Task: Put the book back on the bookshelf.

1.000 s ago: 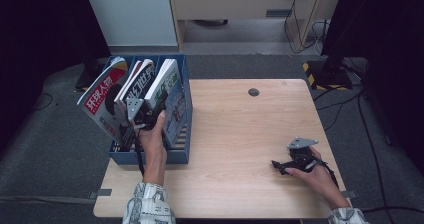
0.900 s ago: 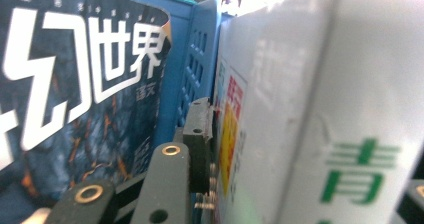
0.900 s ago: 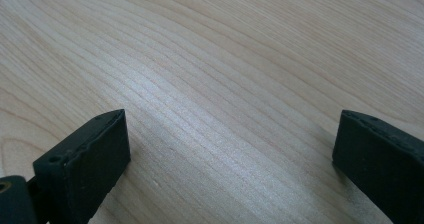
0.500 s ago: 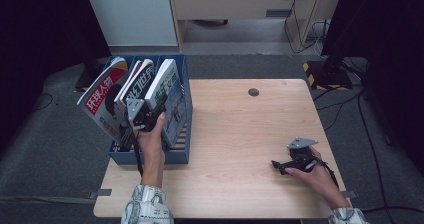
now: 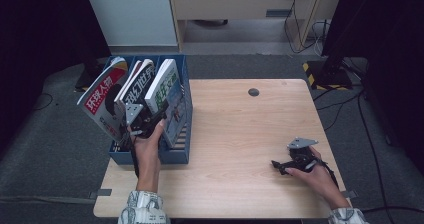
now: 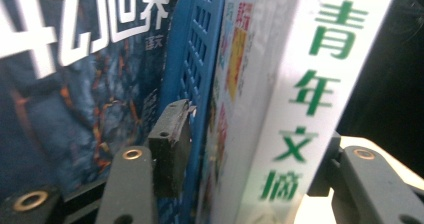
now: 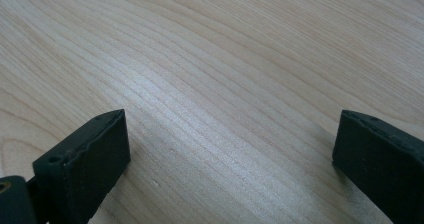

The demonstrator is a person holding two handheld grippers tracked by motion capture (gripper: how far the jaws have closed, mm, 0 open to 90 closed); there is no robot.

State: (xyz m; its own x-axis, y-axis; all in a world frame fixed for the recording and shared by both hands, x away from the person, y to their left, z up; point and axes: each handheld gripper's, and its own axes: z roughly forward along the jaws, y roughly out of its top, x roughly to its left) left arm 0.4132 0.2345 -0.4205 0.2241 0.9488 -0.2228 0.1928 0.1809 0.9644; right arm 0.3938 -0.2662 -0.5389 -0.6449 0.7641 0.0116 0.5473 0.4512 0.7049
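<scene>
Our left gripper point(image 6: 250, 149) fingers, just opening, straddle the white magazine point(image 6: 300, 99) in the blue rack point(image 5: 177, 151). Our right gripper point(image 7: 230, 154) rests open (fingers wide) on the counter point(image 5: 240, 134).

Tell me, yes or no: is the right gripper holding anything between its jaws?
No. In the right gripper view, the right gripper has its jaws standing wide apart with just the bare wooden table between them.

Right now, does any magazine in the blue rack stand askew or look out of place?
Yes. The red magazine at the left end of the blue rack leans outward over the rack's side, while the white magazine with green characters stands nearly upright. The left gripper has just been opening, its jaws astride that white magazine.
</scene>
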